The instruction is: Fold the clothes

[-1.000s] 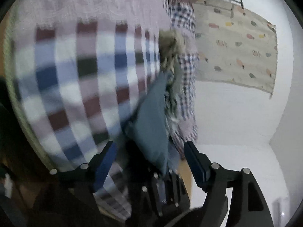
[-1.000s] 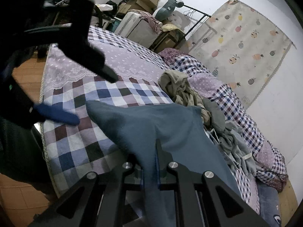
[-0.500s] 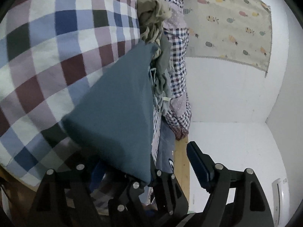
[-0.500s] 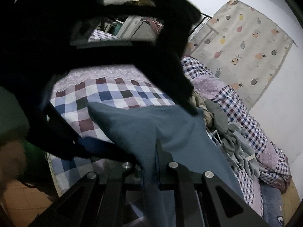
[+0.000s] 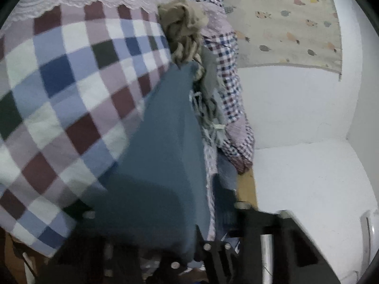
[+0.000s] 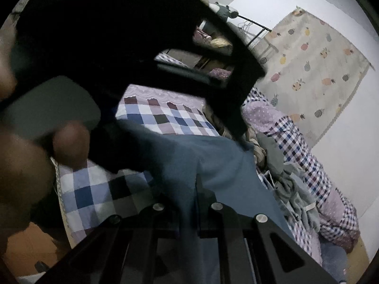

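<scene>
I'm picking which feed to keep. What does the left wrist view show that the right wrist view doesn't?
Only the left wrist view: the wooden floor strip beside the bed's edge.

Only the right wrist view: a person's hand, the left gripper's black body across the frame, and a metal rack.

Both: the teal garment, checked bedspread, clothes pile and pineapple-print cloth.

checked quilt [image 5: 71,90] | pineapple-print curtain [image 6: 315,71] | white wall [image 5: 296,108]

We saw the left claw [image 5: 199,215], its jaws just closing, with the teal cloth [image 5: 165,142] between them. The cloth draped over the checked bedspread [image 5: 66,90], beside the crumpled clothes pile [image 5: 189,37].
</scene>
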The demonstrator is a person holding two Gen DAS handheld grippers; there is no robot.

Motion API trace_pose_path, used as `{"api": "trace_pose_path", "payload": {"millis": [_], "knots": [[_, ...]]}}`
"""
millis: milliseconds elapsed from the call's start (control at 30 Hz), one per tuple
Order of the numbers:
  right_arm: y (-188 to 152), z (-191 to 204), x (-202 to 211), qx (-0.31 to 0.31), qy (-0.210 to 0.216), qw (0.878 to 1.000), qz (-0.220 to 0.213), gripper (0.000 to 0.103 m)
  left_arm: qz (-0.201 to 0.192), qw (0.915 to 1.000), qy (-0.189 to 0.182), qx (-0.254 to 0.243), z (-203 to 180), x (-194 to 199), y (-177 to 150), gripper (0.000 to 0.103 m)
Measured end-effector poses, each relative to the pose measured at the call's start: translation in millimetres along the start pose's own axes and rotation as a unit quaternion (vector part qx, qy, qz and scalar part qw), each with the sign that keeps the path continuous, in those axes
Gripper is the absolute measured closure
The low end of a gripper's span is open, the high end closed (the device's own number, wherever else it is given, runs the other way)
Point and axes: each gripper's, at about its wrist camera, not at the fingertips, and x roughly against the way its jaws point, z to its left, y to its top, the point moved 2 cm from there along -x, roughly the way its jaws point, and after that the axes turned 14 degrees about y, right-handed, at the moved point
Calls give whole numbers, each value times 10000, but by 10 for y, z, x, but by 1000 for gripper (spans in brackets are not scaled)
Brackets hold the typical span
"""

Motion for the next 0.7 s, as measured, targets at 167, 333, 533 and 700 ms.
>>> {"api": "trace_pose_path", "payload": {"millis": [167,333,533,700], "knots": [[-10,41,6,120,-162,9998,-6,92,-148,9996,182,-166,-6,57,-5,94],[-107,56,66,185,-706,9973,9,55,-227,9987,268,-363,-101,138,14,96],[-396,-19,47,168,-1236,9911,469,54,-231,9978,197,-587,-250,205,24,97],[-776,-278,55,-55,-1729,9801,970,54,-250,9978,123,-599,-315,248,41,98]]}}
